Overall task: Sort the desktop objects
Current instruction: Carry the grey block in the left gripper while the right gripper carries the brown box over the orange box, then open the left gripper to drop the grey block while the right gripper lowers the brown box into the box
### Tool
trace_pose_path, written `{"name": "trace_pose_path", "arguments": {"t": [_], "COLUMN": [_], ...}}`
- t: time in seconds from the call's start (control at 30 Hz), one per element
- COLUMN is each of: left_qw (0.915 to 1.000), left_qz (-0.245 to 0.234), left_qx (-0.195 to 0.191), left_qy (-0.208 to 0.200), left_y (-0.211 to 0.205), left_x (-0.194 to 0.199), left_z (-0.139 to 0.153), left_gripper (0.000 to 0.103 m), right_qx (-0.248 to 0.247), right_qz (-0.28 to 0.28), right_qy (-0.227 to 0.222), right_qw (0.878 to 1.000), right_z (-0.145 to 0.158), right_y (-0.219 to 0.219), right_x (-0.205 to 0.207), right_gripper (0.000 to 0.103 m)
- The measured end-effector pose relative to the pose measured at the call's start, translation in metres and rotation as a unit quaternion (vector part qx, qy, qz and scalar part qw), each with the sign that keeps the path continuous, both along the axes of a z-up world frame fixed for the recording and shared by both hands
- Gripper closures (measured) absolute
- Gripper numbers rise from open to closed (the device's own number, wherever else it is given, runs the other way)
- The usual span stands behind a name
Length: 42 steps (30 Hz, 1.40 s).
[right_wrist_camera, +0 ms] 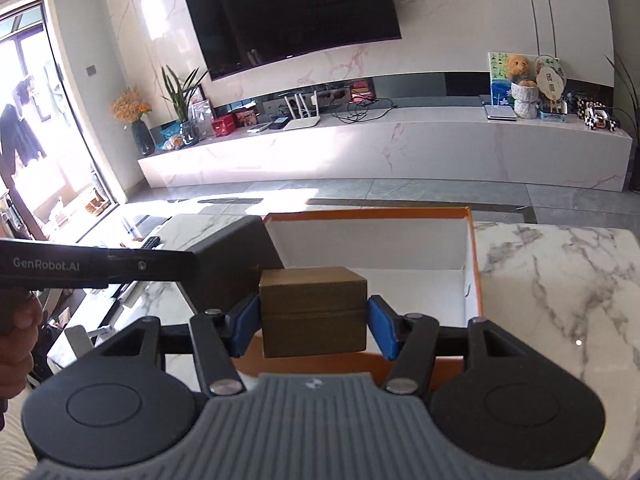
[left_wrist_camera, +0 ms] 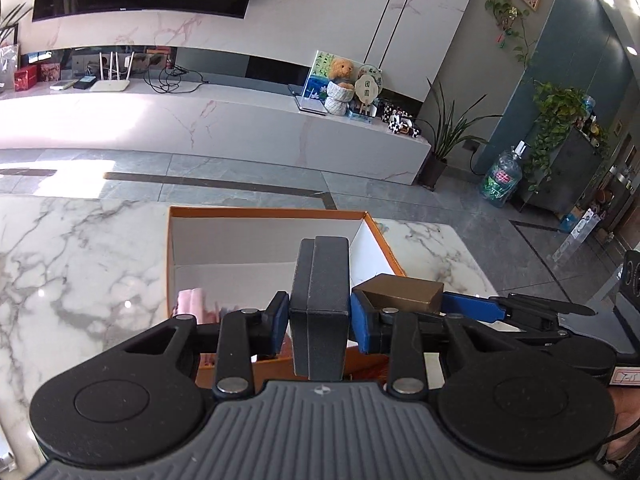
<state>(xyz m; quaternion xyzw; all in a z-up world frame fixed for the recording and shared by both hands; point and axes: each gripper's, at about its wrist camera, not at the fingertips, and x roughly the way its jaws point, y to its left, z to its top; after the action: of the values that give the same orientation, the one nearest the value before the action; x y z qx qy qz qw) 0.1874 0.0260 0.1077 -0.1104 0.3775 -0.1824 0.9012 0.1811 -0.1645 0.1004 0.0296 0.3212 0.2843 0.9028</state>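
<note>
Over the orange box (left_wrist_camera: 280,216), dark case (left_wrist_camera: 320,308) between left fingers (left_wrist_camera: 280,320)

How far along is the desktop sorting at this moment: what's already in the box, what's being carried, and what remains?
Done: a pink folded item already lies inside the orange-rimmed open cardboard box. In hand: the left hand-held gripper clamps a dark grey rectangular case, and the right hand-held gripper clamps a brown rectangular box, both over the box's near edge. Left: releasing both inside. Other items aren't visible.
</note>
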Motion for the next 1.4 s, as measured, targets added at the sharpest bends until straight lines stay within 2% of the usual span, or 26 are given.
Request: {"name": "trace_pose_path", "arguments": {"t": [0.2, 0.27, 0.4, 0.53, 0.67, 0.93, 1.17, 1.33, 1.4], "left_qw": [0.9989, 0.9986, 0.9976, 0.9968, 0.9951, 0.9915, 0.9861, 0.9828, 0.9827], "left_qz": [0.017, 0.015, 0.016, 0.014, 0.008, -0.004, -0.029, -0.043, -0.045], "left_qx": [0.018, 0.011, 0.021, 0.035, 0.051, 0.057, 0.050, 0.017, 0.020], "left_qy": [0.040, 0.049, 0.064, 0.070, 0.084, 0.117, 0.156, 0.179, 0.179], "left_y": [-0.026, -0.029, -0.036, -0.038, -0.045, -0.047, -0.045, -0.040, -0.039], "left_x": [0.047, 0.054, 0.063, 0.069, 0.075, 0.079, 0.079, 0.080, 0.080], "left_z": [-0.036, -0.047, -0.065, -0.069, -0.077, -0.097, -0.100, -0.102, -0.101], "left_gripper": [0.065, 0.065, 0.065, 0.065, 0.065, 0.065, 0.065, 0.065, 0.065], "right_qx": [-0.051, -0.071, -0.105, -0.146, -0.197, -0.217, -0.231, -0.252, -0.267], "right_qz": [0.006, 0.014, 0.039, 0.069, 0.113, 0.147, 0.173, 0.222, 0.245], "right_qy": [0.015, 0.025, 0.043, 0.060, 0.063, 0.096, 0.101, 0.100, 0.099], "right_qw": [0.999, 0.997, 0.993, 0.985, 0.972, 0.960, 0.952, 0.937, 0.927], "right_z": [-0.013, -0.023, -0.044, -0.060, -0.070, -0.086, -0.091, -0.092, -0.093], "right_y": [-0.001, 0.002, 0.008, 0.015, 0.027, 0.030, 0.034, 0.047, 0.054], "right_x": [0.045, 0.059, 0.080, 0.100, 0.114, 0.130, 0.132, 0.136, 0.140], "right_gripper": [0.042, 0.042, 0.043, 0.043, 0.043, 0.043, 0.043, 0.043, 0.043]}}
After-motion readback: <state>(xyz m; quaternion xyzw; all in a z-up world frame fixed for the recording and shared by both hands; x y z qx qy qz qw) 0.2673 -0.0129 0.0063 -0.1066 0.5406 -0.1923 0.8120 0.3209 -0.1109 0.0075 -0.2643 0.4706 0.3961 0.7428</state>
